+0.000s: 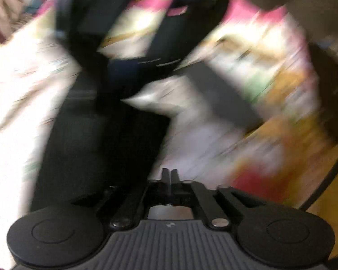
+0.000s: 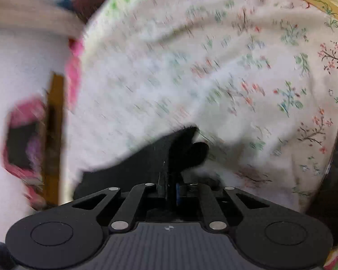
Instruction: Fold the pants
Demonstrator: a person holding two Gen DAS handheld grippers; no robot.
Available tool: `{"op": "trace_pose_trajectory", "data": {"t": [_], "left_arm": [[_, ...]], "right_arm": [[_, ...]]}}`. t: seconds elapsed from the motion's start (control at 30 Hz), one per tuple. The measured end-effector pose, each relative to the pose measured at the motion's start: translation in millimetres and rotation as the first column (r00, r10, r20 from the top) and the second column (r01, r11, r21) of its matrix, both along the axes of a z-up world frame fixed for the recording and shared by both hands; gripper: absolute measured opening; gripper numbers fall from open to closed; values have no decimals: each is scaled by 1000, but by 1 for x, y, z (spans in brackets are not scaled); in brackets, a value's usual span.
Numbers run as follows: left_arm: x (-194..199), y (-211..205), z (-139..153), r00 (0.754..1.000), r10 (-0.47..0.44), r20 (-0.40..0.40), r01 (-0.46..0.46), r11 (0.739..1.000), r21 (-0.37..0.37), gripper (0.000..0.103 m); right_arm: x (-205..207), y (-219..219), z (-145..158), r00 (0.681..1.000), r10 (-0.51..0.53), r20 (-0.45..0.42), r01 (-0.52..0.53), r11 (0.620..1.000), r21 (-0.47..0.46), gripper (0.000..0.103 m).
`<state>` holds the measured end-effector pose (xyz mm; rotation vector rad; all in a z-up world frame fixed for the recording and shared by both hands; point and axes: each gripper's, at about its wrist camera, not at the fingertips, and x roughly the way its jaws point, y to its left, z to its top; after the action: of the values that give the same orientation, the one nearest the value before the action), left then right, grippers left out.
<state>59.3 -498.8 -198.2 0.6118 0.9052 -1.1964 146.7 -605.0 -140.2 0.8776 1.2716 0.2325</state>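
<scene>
The right claw [image 2: 169, 175] is clamping shut on a fold of the black pants [image 2: 146, 157], the cloth bunching past its tips, seemingly so the leg can be carried over for a fold. The left claw [image 1: 170, 175] is showing its jaws together with nothing visible between them. Around both, the pants [image 1: 97, 135] are lying across a floral bedsheet [image 2: 236, 67], though heavy blur is hiding finer detail.
</scene>
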Motion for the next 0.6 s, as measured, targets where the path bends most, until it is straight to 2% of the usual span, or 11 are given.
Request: {"op": "trace_pose_trajectory", "data": {"t": [0.07,0.1,0.17,0.23,0.33,0.37,0.43,0.5,0.53,0.6], "left_arm": [[-26,-24,6,984,-71,165,76,997,-23,13],[-33,-30,7,974,-87,208,92,996,-18,13],[-29,-16,11,982,-69,178,75,997,-27,14],[-19,20,15,987,-53,154,57,998,-23,14],[-4,77,19,992,18,126,-19,1000,9,16],[2,100,21,992,56,112,-58,998,10,16],[11,146,29,985,138,102,-140,990,12,20],[21,194,32,968,229,99,-232,973,14,27],[25,220,31,953,284,103,-287,958,19,28],[39,269,32,915,387,117,-393,919,32,30]], "right_arm": [[8,4,11,999,23,39,-19,993,-114,0],[12,6,12,999,43,26,-38,986,-162,0],[18,12,10,998,66,15,-62,981,-184,0],[22,30,14,992,121,38,-108,964,-245,0],[19,26,3,999,42,-28,-49,942,-331,1],[17,22,0,999,7,-53,-26,926,-377,4],[15,26,4,996,-23,-84,-24,857,-515,4],[19,53,26,999,22,-43,-43,816,-576,5],[26,73,36,998,59,-14,-57,822,-567,5],[49,132,47,984,169,48,-127,874,-470,9]]}}
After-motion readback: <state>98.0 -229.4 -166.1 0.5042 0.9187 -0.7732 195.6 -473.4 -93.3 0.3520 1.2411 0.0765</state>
